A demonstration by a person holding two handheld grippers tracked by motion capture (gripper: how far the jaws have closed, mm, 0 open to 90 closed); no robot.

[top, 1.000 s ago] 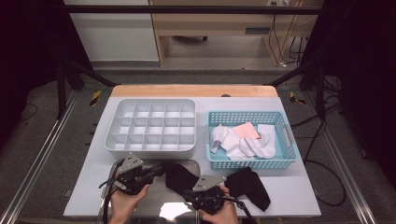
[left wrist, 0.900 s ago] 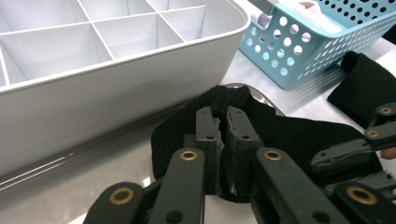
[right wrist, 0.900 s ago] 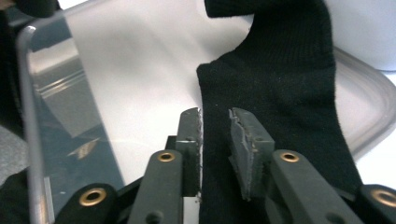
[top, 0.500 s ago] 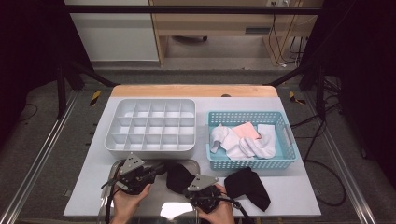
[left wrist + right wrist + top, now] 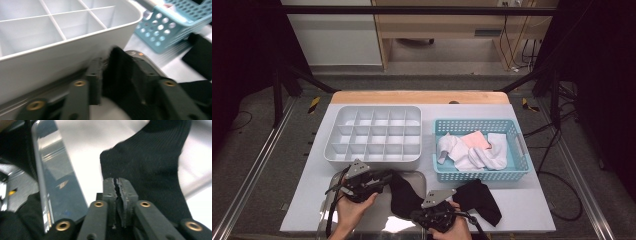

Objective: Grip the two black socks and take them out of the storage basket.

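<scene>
A black sock (image 5: 404, 196) stretches between my two grippers at the table's front edge. My left gripper (image 5: 387, 179) holds its jaws apart around a bunched end of that sock (image 5: 120, 72). They have just been opening, and the fabric sits loose between them. My right gripper (image 5: 416, 216) has its pads nearly together on the sock's other edge (image 5: 150, 165). Its jaws (image 5: 117, 181) have just eased open a little, but the cloth is still pinched. A second black sock (image 5: 481, 200) lies to the right.
A white divided tray (image 5: 374, 112) stands just beyond the left gripper. A blue basket (image 5: 512, 165) at the right holds white socks (image 5: 472, 155) and a pink cloth (image 5: 476, 140). A glossy sheet (image 5: 377, 227) lies under the hands.
Both hands stay at the front edge with the black sock between them. The high view shows no clear shift.
</scene>
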